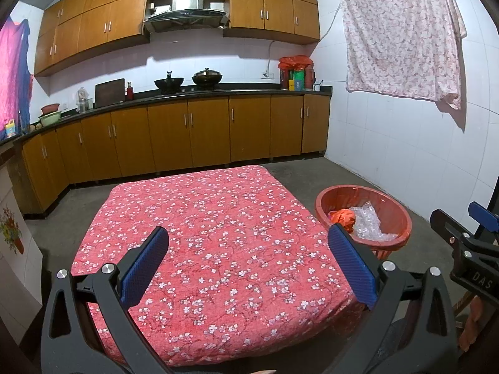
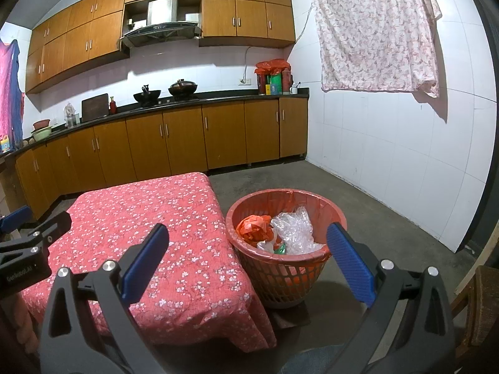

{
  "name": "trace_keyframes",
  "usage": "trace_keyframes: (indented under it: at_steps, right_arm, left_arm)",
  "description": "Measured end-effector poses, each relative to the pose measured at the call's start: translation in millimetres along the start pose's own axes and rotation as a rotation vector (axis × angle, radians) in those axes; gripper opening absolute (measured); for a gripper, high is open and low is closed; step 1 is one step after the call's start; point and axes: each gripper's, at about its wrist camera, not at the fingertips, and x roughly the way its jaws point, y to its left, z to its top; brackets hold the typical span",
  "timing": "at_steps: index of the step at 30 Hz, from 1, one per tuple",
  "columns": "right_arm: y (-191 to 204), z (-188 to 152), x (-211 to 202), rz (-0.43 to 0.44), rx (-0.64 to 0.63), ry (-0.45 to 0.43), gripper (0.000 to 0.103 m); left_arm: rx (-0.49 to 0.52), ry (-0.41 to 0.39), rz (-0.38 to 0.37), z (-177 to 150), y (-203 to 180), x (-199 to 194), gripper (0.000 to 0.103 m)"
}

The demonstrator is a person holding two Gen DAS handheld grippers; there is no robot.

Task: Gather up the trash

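Observation:
A red plastic trash basket (image 2: pixel 280 275) stands on the floor right of the table; it also shows in the left wrist view (image 1: pixel 402 215). It holds a crumpled orange bag (image 2: pixel 254 229), clear bubble wrap (image 2: pixel 294 230) and small white and green scraps. The table (image 1: pixel 218 249) has a red floral cloth with nothing on it. My left gripper (image 1: pixel 248 260) is open and empty above the table's near side. My right gripper (image 2: pixel 248 260) is open and empty, near the table's right corner and the basket.
Wooden kitchen cabinets (image 1: pixel 187 134) and a dark counter with woks (image 1: pixel 170 84) line the far wall. A floral sheet (image 1: pixel 402 34) hangs on the white tiled right wall. Bare concrete floor (image 2: pixel 374 218) lies around the basket. A wooden chair (image 2: pixel 480 305) is at the right edge.

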Motion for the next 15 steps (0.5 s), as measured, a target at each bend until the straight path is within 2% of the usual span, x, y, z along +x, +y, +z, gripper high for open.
trace_keyframes:
  at_steps: [15]
  right_arm:
    - [0.3,-0.5,-0.3,0.0,0.003,0.0,0.099]
  left_arm:
    - [0.0,0.002,-0.002,0.4,-0.3,0.1,0.101]
